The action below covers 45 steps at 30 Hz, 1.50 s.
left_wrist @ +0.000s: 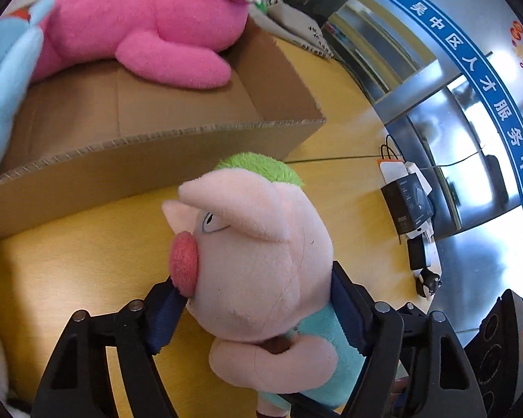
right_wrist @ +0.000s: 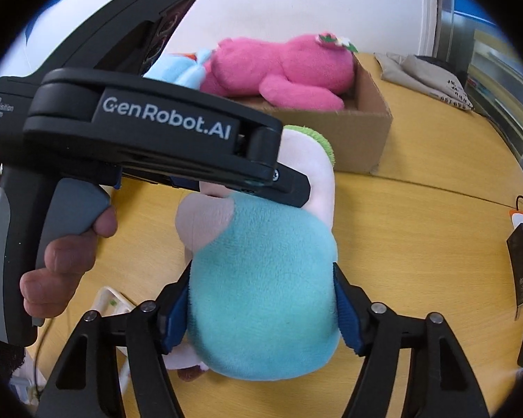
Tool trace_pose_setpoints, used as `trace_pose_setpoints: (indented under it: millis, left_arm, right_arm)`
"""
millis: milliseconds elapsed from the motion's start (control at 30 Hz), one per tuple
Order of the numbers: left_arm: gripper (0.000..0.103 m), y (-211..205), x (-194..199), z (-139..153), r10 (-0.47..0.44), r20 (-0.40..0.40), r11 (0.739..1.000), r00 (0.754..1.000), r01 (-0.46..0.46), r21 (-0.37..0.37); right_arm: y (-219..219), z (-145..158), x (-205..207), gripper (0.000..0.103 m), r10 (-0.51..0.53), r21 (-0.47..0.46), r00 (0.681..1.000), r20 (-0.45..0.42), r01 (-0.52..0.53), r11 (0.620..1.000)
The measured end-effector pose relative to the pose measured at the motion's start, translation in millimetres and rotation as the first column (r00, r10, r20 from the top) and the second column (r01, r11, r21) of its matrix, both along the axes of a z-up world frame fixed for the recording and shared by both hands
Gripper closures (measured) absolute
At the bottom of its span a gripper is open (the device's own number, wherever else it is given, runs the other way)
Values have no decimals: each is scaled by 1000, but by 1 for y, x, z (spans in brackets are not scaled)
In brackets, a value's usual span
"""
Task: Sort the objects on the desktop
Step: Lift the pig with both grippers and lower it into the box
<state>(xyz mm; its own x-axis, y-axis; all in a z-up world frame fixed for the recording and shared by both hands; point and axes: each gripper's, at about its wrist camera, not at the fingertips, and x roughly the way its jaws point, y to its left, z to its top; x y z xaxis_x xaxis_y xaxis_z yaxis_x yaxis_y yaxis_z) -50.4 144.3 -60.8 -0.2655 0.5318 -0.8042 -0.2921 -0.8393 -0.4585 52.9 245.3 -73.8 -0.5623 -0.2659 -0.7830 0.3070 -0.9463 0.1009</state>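
Yellow wooden desk [right_wrist: 418, 230] under everything, glass wall with blue banner at the back. Nearest: right gripper [right_wrist: 261, 313] closed partway on the pig plush [right_wrist: 261, 278], blue pads pressing both sides of its teal belly. Left gripper [left_wrist: 258, 313] also clamped on the same pig plush [left_wrist: 254, 261], pads at its neck and head, snout pointing left, green hair toward the box. Pig is held off the desk between both tools, just short of the cardboard box [left_wrist: 157, 160], not yet over its rim. Inside the box: pink plush [left_wrist: 139, 28] sprawled along the far side, blue plush [left_wrist: 7, 80] at its left end. Beyond the box, a folded grey cloth [right_wrist: 425, 73]; to the right of the box, small black cartons [left_wrist: 408, 205] near the desk edge. Risks, judged: soft belly could squeeze out of the right pads since the grip is on compressible stuffing; two tools pulling unevenly could twist the pig loose; its head could catch the near box wall if not lifted higher; box is already crowded, so the pig may perch on the pink plush and roll out.
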Motion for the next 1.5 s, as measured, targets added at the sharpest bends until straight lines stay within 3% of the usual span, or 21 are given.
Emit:
trace_pose_setpoints:
  millis: [133, 267, 433, 500, 633, 800, 933, 1133, 1267, 1333, 1500]
  left_arm:
    - [24, -27, 6, 64, 23, -165, 999, 986, -27, -24]
    - [24, -59, -13, 128, 24, -326, 996, 945, -51, -74]
    - [24, -95, -73, 159, 57, -381, 986, 923, -113, -126]
    - [24, -110, -101, 159, 75, -372, 984, 925, -128, -122]
    - [24, -119, -146, 124, 90, -293, 984, 952, -130, -121]
    - [24, -116, -192, 57, 70, -186, 988, 980, -94, -122]
    - [24, -103, -200, 26, 22, -153, 991, 988, -42, -129]
    - [21, -86, -195, 5, -31, -128, 973, 991, 1, -230]
    - [17, -83, -193, -1, -23, -129, 972, 991, -8, -237]
    - [16, -81, -189, -2, -23, -134, 968, 991, -12, -249]
    - [16, -82, -187, -2, -8, -129, 970, 992, -24, -243]
  right_arm:
    - [-15, 36, 0, 35, 39, -30, 994, -104, -42, 999]
    - [-44, 83, -28, 35, 105, -44, 970, -221, -117, 992]
    - [-81, 126, -84, 35, 168, -71, 937, -305, -199, 977]
    - [-93, 128, -108, 35, 174, -68, 932, -317, -205, 976]
    - [-104, 107, -147, 35, 164, -88, 952, -260, -192, 977]
    - [-107, 52, -194, 35, 118, -106, 985, -129, -132, 986]
    - [-101, 21, -208, 35, 84, -92, 996, -33, -86, 992]
    - [-101, -11, -209, 35, 97, -120, 990, 98, -85, 989]
    - [-95, -13, -209, 33, 94, -142, 989, 117, -77, 987]
    - [-92, -13, -208, 27, 102, -143, 987, 121, -84, 986]
    - [-70, -1, -196, 21, 95, -163, 993, 76, -82, 983]
